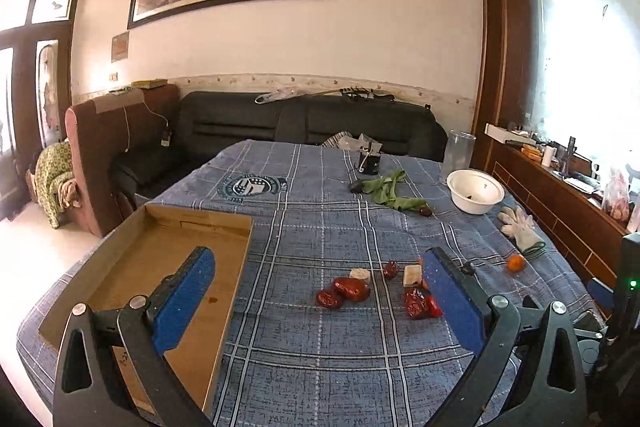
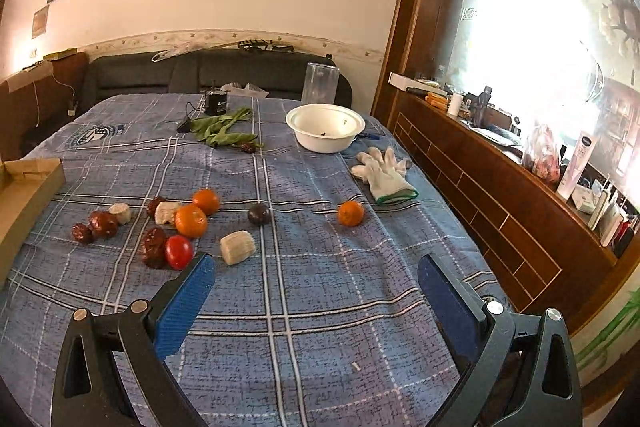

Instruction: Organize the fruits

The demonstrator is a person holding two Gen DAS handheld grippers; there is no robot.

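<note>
Both tongs stood spread and empty: the left gripper (image 1: pixel 320 291) over the box (image 1: pixel 132 267) edge and cloth (image 1: pixel 320 367), the right gripper (image 2: pixel 316 291) above bare cloth. Dates (image 2: pixel 102 223), a tomato (image 2: pixel 179 251), oranges (image 2: pixel 191 221) and pale chunks (image 2: pixel 237 247) lay clustered just beyond; one orange (image 2: pixel 351 213) sat apart, near a glove (image 2: pixel 384 177) and bowl (image 2: pixel 325 127).
</note>
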